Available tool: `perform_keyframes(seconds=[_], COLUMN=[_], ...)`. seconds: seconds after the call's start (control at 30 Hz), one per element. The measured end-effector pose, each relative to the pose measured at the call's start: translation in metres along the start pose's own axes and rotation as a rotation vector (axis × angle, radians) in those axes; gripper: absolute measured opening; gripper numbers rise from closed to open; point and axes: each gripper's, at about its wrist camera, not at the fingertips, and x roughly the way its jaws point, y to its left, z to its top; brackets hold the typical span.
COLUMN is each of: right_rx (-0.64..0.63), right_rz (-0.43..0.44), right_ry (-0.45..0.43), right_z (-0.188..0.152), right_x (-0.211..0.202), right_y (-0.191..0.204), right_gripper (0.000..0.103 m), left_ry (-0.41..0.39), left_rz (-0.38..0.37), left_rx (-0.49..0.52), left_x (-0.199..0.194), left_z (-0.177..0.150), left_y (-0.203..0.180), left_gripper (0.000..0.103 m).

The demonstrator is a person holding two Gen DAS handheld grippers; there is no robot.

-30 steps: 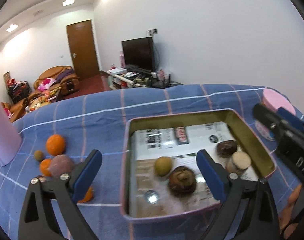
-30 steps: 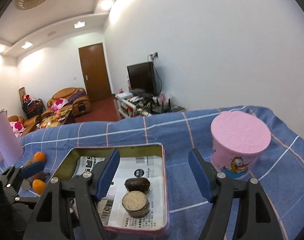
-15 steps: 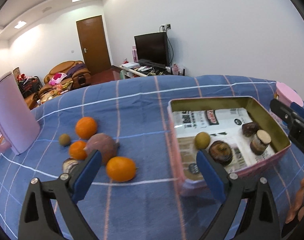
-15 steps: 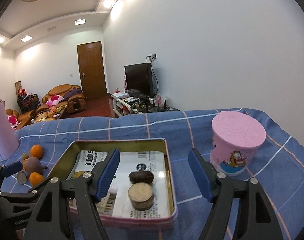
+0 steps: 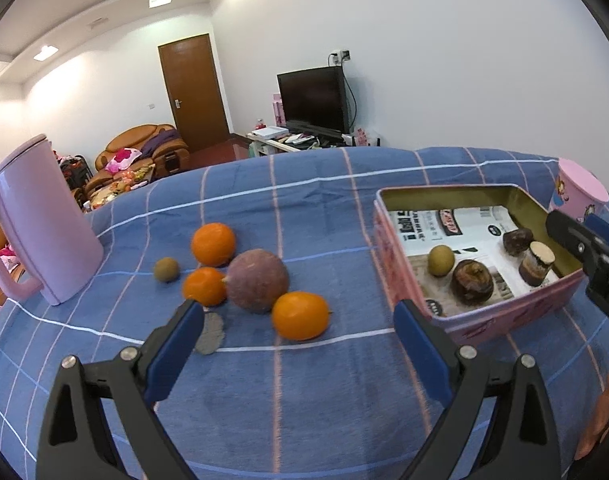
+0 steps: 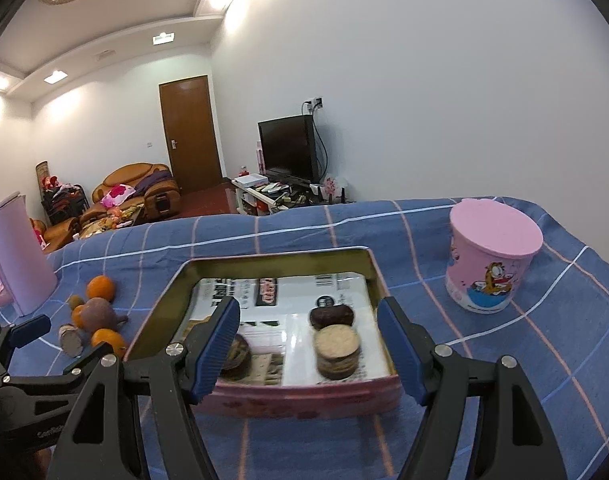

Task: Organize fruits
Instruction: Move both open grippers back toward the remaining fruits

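Observation:
Three oranges (image 5: 300,316), a round purple fruit (image 5: 257,281), a small brown-green fruit (image 5: 166,269) and a flat grey-brown piece (image 5: 210,334) lie loose on the blue checked cloth. My left gripper (image 5: 298,344) is open just short of the nearest orange, holding nothing. To the right stands a pink tin (image 5: 400,268) lined with newspaper. It holds a yellow-green fruit (image 5: 440,260), a dark brown fruit (image 5: 472,282), a dark piece (image 5: 517,241) and a cut brown piece (image 5: 538,264). My right gripper (image 6: 310,346) is open and empty over the near wall of the tin (image 6: 280,256).
A tall pink jug (image 5: 44,224) stands left of the loose fruit. A lidded pink cup (image 6: 492,264) stands right of the tin. The cloth drops off at the table's far edge, with a living room, sofa and television beyond.
My left gripper has swung left, from over the tin to in front of the loose fruit. The right gripper has shifted left, so the tin now sits centred between its fingers.

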Motion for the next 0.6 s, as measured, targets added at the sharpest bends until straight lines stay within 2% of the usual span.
perform_keyframes(seconds=[0.6], right_rx=[-0.046], right_rz=[0.077], right_ry=[0.046], right_z=[-0.011], right_x=[0.0], right_y=[0.067], right_gripper=[0.073], left_ry=[0.043], left_rz=[0.051], left_rx=[-0.053], left_x=[0.012], left_z=[-0.011], left_y=[0.072], left_gripper=[0.098])
